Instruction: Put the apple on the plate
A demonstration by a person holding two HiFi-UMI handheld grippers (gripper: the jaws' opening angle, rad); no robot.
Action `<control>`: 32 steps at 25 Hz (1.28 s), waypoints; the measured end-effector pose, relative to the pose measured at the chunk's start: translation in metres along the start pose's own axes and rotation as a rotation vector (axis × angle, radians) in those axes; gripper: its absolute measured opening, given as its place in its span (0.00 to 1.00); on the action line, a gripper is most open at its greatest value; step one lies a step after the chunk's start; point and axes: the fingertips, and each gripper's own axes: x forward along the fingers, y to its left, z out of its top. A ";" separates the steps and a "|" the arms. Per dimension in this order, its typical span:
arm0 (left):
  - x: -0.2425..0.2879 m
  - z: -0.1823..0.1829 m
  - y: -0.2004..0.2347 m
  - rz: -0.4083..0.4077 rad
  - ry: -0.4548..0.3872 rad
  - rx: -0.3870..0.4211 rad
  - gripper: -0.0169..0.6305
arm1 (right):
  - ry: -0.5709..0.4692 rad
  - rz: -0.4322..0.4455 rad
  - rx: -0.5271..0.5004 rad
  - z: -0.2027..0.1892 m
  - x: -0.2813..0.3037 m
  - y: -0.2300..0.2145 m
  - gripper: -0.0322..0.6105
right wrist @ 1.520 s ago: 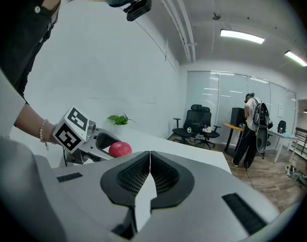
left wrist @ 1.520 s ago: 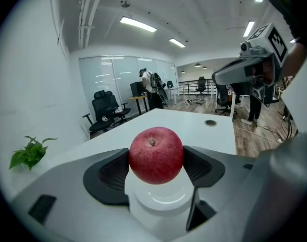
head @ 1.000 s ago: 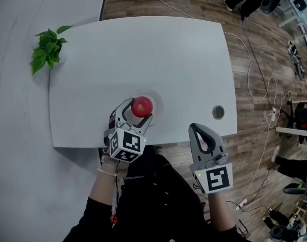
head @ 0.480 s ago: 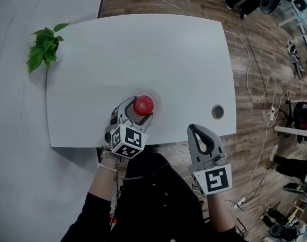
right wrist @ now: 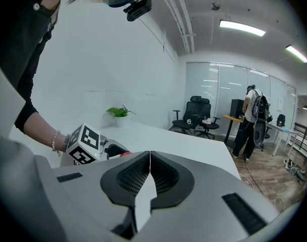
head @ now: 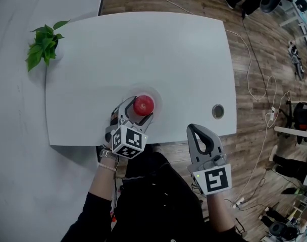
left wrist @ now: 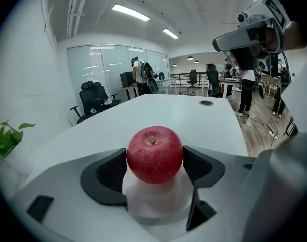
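A red apple (head: 143,105) sits low over a white plate (head: 156,98) near the table's front edge. My left gripper (head: 140,110) is shut on the apple, one dark pad on each side of it. In the left gripper view the apple (left wrist: 154,154) fills the gap between the pads of the gripper (left wrist: 154,166), and the plate (left wrist: 158,201) shows white just beneath it. Whether the apple rests on the plate cannot be told. My right gripper (head: 196,130) hangs shut and empty off the table's front edge, its jaws (right wrist: 150,161) pressed together.
The white table (head: 143,49) carries a small green plant (head: 42,45) at its far left corner and a round cable hole (head: 217,111) at the front right. Cables (head: 254,79) trail over the wooden floor on the right. Office chairs (left wrist: 93,99) and standing people fill the background.
The head camera has shifted a little. The left gripper and the apple stay over the plate, and the right gripper has barely moved.
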 end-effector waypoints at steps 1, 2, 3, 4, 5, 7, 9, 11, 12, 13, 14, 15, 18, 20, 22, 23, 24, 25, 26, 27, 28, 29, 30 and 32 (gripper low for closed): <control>-0.001 0.001 -0.001 -0.003 -0.004 -0.001 0.56 | 0.000 0.002 0.001 0.000 0.000 0.000 0.11; -0.002 0.003 -0.002 -0.005 -0.011 -0.007 0.56 | -0.001 0.002 0.002 0.000 0.000 0.000 0.11; -0.003 0.004 -0.002 -0.007 -0.017 -0.019 0.56 | -0.002 0.003 0.000 0.000 0.000 -0.001 0.11; -0.003 0.005 -0.002 -0.008 -0.022 -0.032 0.57 | -0.003 0.004 -0.002 0.000 0.000 -0.001 0.11; -0.004 0.005 -0.002 -0.008 -0.025 -0.044 0.57 | -0.004 0.006 -0.005 0.000 0.000 0.000 0.11; -0.006 0.005 0.000 -0.003 -0.030 -0.061 0.57 | -0.006 0.010 -0.007 0.000 0.000 0.001 0.11; -0.010 0.005 0.001 0.001 -0.036 -0.071 0.57 | -0.007 0.013 -0.007 0.000 -0.001 0.004 0.11; -0.015 0.006 0.001 0.004 -0.040 -0.087 0.57 | -0.010 0.018 -0.008 0.001 -0.003 0.006 0.11; -0.019 0.007 0.002 0.007 -0.042 -0.100 0.57 | -0.013 0.021 -0.010 0.002 -0.004 0.007 0.11; -0.023 0.009 0.002 0.009 -0.047 -0.117 0.57 | -0.018 0.023 -0.012 0.003 -0.006 0.007 0.11; -0.028 0.012 0.002 0.013 -0.056 -0.134 0.57 | -0.021 0.026 -0.015 0.004 -0.007 0.008 0.11; -0.034 0.015 0.002 0.019 -0.067 -0.151 0.57 | -0.026 0.028 -0.017 0.006 -0.009 0.009 0.11; -0.052 0.026 0.005 0.050 -0.098 -0.193 0.57 | -0.049 0.039 -0.030 0.012 -0.014 0.010 0.11; -0.065 0.033 0.007 0.075 -0.116 -0.202 0.56 | -0.064 0.047 -0.042 0.016 -0.017 0.012 0.11; -0.079 0.043 0.010 0.105 -0.144 -0.197 0.44 | -0.080 0.055 -0.051 0.021 -0.021 0.014 0.11; -0.088 0.051 0.012 0.122 -0.161 -0.188 0.39 | -0.091 0.059 -0.056 0.024 -0.023 0.016 0.11; -0.096 0.060 0.015 0.141 -0.179 -0.178 0.36 | -0.102 0.062 -0.060 0.026 -0.026 0.017 0.11; -0.105 0.067 0.017 0.163 -0.193 -0.174 0.31 | -0.111 0.065 -0.064 0.029 -0.029 0.018 0.11; -0.113 0.072 0.020 0.190 -0.200 -0.176 0.27 | -0.121 0.068 -0.067 0.031 -0.032 0.018 0.11; -0.121 0.075 0.022 0.219 -0.202 -0.180 0.22 | -0.131 0.069 -0.068 0.034 -0.036 0.019 0.11; -0.128 0.077 0.024 0.247 -0.201 -0.181 0.19 | -0.142 0.070 -0.068 0.037 -0.040 0.019 0.11; -0.136 0.080 0.024 0.272 -0.200 -0.181 0.15 | -0.154 0.071 -0.070 0.040 -0.044 0.019 0.11; -0.143 0.082 0.025 0.292 -0.199 -0.181 0.13 | -0.166 0.070 -0.074 0.044 -0.049 0.019 0.11; -0.158 0.087 0.023 0.321 -0.200 -0.184 0.09 | -0.185 0.067 -0.082 0.049 -0.057 0.018 0.11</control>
